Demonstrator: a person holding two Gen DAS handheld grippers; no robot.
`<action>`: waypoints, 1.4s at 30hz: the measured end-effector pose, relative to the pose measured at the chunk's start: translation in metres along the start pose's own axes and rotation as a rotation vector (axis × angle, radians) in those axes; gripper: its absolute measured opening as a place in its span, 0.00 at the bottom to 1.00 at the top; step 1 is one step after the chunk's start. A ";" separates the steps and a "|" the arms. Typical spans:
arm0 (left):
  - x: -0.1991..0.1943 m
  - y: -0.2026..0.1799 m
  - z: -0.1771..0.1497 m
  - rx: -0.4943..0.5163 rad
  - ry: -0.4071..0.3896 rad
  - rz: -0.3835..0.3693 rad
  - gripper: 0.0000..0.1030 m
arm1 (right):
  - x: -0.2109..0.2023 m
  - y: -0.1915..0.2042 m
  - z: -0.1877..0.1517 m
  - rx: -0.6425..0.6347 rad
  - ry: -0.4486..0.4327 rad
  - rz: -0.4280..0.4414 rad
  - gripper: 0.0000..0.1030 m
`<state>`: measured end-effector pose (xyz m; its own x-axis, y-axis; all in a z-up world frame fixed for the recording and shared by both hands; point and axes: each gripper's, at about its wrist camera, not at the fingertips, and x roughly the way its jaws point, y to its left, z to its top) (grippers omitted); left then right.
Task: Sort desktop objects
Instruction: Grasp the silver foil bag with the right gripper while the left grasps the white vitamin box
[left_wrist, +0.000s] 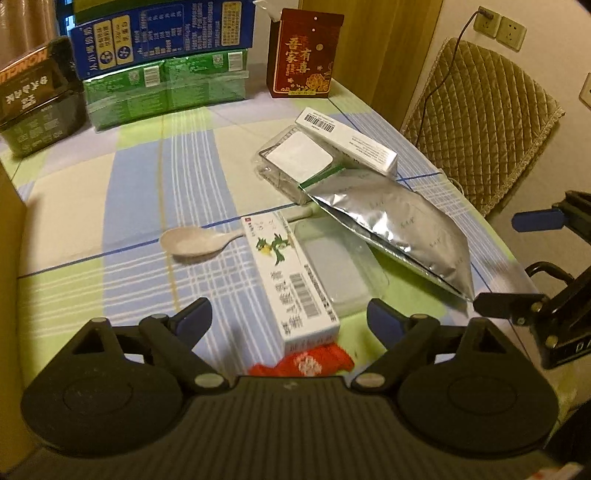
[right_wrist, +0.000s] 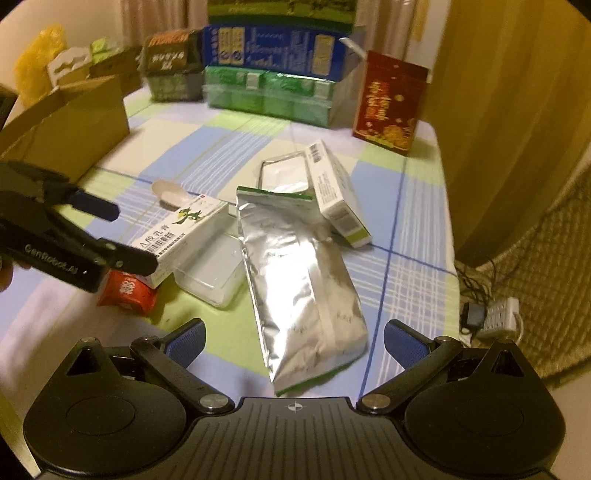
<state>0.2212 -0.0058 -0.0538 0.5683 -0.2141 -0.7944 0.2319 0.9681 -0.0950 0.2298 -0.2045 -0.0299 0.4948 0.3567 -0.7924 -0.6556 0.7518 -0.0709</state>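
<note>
The left gripper (right_wrist: 131, 236), marked "GenRobot.AI", hovers wide open over the white box (left_wrist: 291, 275); the right gripper (right_wrist: 293, 341) gapes near the silver pouch (right_wrist: 299, 280).

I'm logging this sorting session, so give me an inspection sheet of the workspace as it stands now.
Surface: table under a checked cloth, pastel blocks with blue lines.
Job's things: silver foil pouch lying flat, its top edge on a clear tray; white box with green dragon print; second white box; clear lidded container; pale spoon; red packet.
Clutter: stacked blue and green cartons, dark red box, open cardboard box.
Grippers: left gripper open over the dragon box; right gripper open over the pouch.
Cables: power strip with plugs on the floor; a cord into a wall socket.
Surroundings: quilted chair, curtains.
</note>
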 end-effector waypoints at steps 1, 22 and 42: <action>0.003 0.001 0.002 -0.004 0.004 -0.001 0.82 | 0.003 0.000 0.003 -0.013 0.003 0.007 0.98; 0.045 0.028 0.019 0.082 0.095 0.006 0.61 | 0.058 -0.018 0.029 -0.092 0.129 0.042 0.98; 0.067 0.032 0.030 0.145 0.171 -0.058 0.44 | 0.109 -0.015 0.061 -0.174 0.305 0.146 0.70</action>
<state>0.2905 0.0071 -0.0925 0.4115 -0.2315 -0.8815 0.3780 0.9235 -0.0661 0.3286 -0.1428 -0.0785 0.2136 0.2521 -0.9438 -0.8068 0.5903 -0.0250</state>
